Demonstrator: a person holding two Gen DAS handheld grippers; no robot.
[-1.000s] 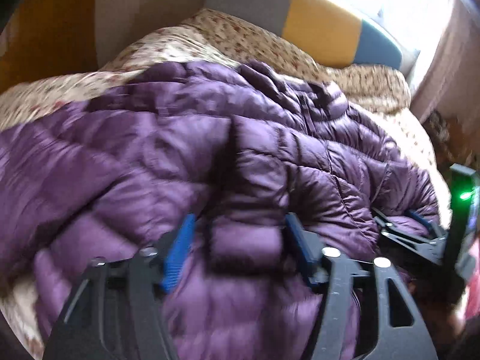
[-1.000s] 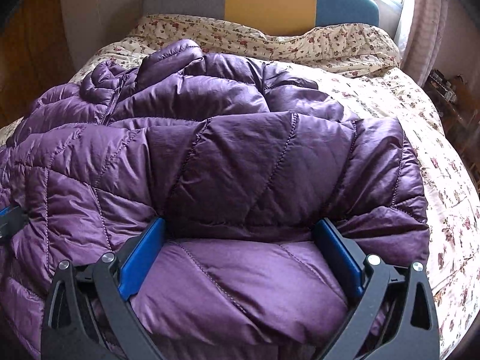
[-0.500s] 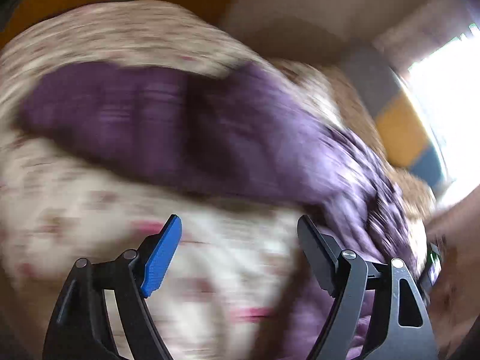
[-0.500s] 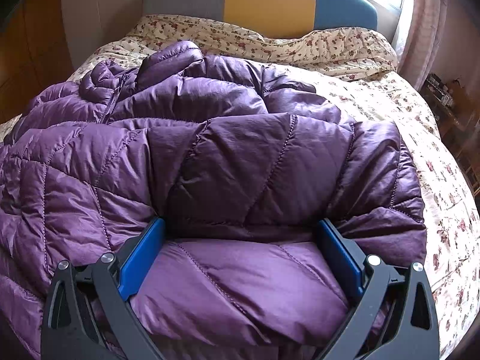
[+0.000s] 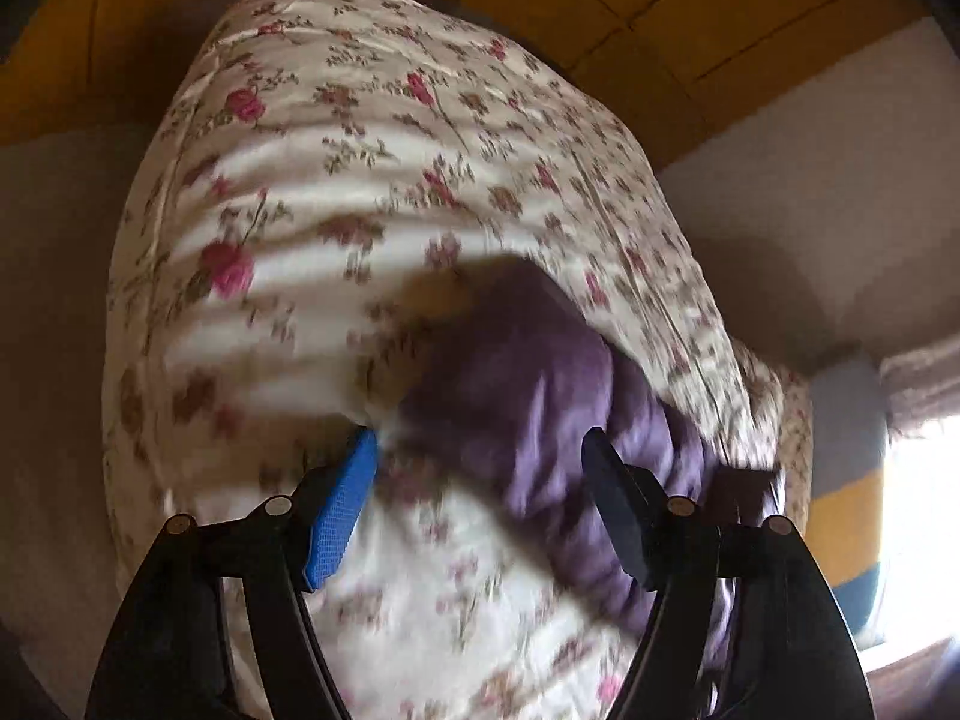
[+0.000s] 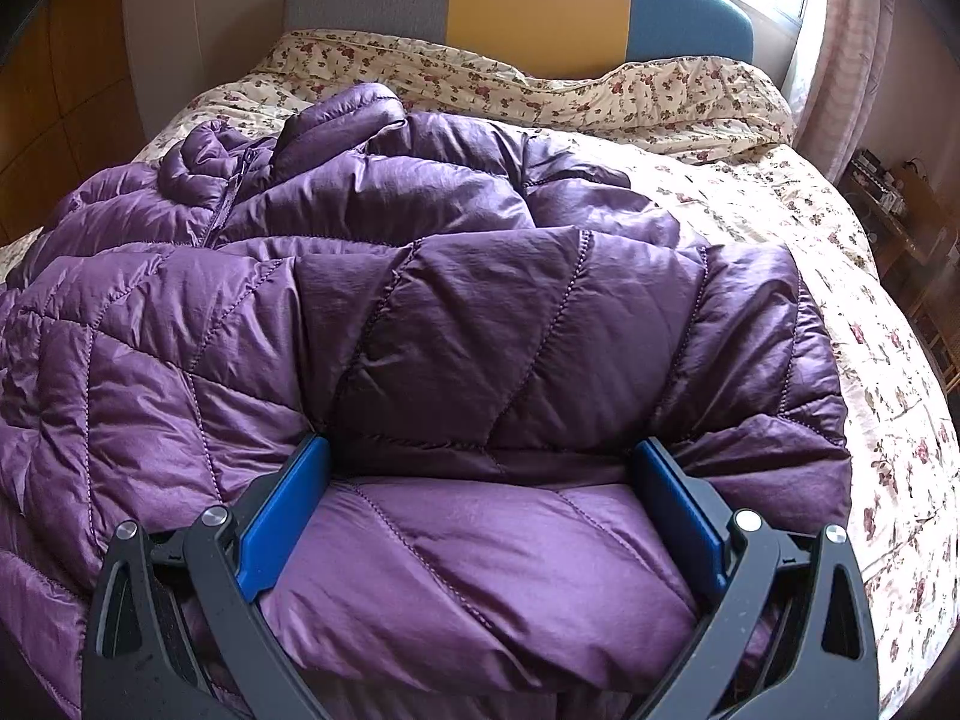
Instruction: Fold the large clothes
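A purple quilted puffer jacket [image 6: 456,324] lies bunched on a bed, its zipper and collar at the far left. My right gripper [image 6: 480,468] is open, with its blue-padded fingers [image 6: 288,510] spread over a folded edge of the jacket and pressing on it. In the left wrist view, which is tilted and blurred, my left gripper [image 5: 480,480] is open and empty over the floral bedspread [image 5: 372,192]. A purple part of the jacket [image 5: 540,396] lies just ahead of its right finger [image 5: 618,516].
The bed has a floral cover [image 6: 810,252] and a grey, yellow and blue headboard [image 6: 540,6]. Curtains and a cluttered side table [image 6: 888,192] stand at the right. Wooden flooring [image 5: 570,12] and a wall surround the bed's left side.
My left gripper has swung off the jacket to the left and rolled, and now faces the bedspread and the jacket's edge. My right gripper has stayed put on the jacket.
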